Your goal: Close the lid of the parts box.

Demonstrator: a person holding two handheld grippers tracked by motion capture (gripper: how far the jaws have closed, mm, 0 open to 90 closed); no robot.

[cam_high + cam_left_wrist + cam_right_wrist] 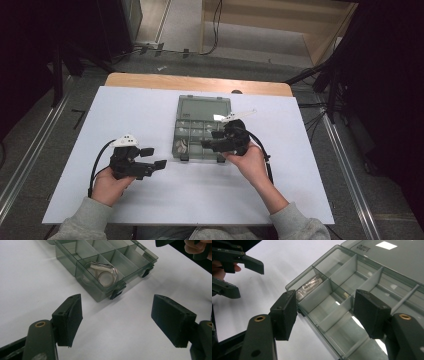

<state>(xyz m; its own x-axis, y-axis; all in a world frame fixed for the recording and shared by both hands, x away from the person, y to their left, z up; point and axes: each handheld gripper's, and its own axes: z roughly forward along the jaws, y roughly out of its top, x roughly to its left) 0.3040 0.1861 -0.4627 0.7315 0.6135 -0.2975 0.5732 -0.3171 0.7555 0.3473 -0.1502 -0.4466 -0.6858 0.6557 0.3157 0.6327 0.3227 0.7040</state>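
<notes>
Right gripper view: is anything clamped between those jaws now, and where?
Nothing is held. The right gripper is open over the organizer box; its pads press on nothing. The left gripper is open too, over bare table.

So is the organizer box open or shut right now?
Open. The box has its lid folded back flat on the table, and the compartments are uncovered, one holding shiny metal pieces.

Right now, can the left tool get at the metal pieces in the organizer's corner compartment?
Probably yes. The left tool is open, the organizer box has its lid back, and only bare table lies between the tool and the metal pieces. The compartment walls may crowd its wide pads.
</notes>
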